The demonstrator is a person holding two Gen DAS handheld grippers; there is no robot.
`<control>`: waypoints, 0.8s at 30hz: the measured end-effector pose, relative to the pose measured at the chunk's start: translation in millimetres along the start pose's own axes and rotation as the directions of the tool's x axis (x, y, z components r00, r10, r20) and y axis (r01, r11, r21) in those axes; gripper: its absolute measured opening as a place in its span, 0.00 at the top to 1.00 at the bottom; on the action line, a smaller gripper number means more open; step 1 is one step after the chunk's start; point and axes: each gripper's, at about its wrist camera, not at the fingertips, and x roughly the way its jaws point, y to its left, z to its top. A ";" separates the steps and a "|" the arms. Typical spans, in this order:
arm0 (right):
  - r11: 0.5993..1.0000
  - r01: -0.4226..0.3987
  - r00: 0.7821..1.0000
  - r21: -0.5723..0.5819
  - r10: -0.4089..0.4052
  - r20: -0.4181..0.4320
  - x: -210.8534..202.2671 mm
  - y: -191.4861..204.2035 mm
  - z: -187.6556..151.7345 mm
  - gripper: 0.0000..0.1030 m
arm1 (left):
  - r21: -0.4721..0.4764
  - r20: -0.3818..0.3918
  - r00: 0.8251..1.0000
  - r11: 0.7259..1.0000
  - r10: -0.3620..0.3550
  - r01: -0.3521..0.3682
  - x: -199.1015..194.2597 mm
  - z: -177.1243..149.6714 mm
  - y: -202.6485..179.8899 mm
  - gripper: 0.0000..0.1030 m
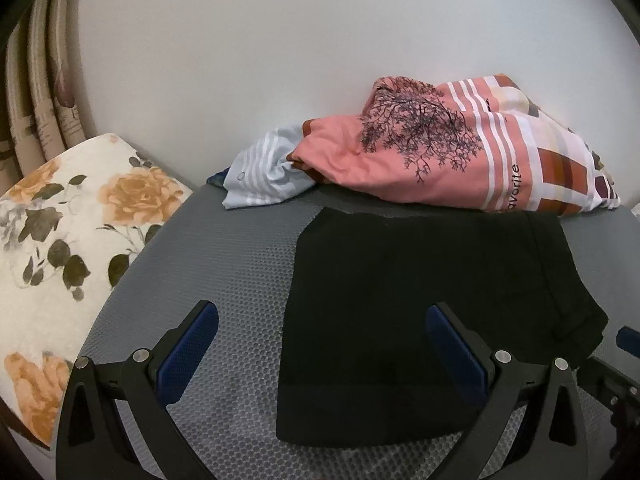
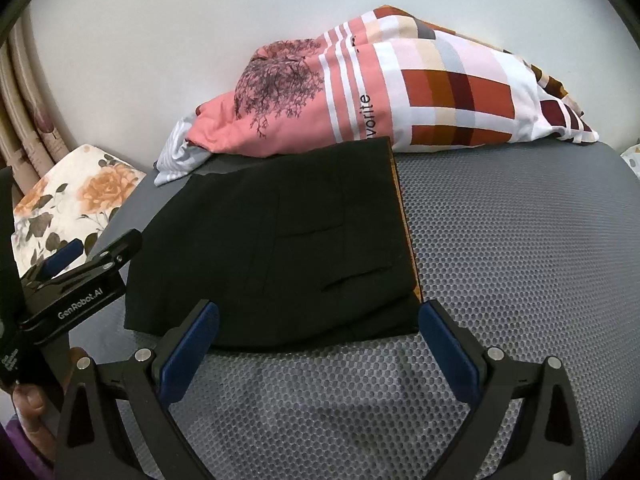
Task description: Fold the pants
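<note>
Lying ahead of right hand-held gripper (image 2: 318, 318), apparently untouched: folded pants (image 2: 280, 248).

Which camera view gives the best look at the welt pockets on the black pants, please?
The right wrist view. There the black pants lie spread across the frame, and both pocket slits show beside the waistband edge. In the left wrist view the pants read as a dark, featureless slab; no pocket slit is discernible.

The pink quilt (image 2: 360, 92) covers part of the striped cloth (image 2: 176, 156).
</note>
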 end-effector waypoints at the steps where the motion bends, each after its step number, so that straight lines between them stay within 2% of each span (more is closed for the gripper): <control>1: 1.000 0.000 1.000 -0.001 0.000 -0.001 0.3 0.5 -0.2 0.03 | 0.001 0.000 1.000 1.000 -0.001 0.001 0.6 -0.5 -0.5 0.00; 24: 1.000 0.004 1.000 -0.005 -0.004 -0.026 9.5 3.3 -5.4 0.03 | 0.038 -0.014 0.999 0.999 -0.035 0.035 8.9 -9.9 -9.8 0.00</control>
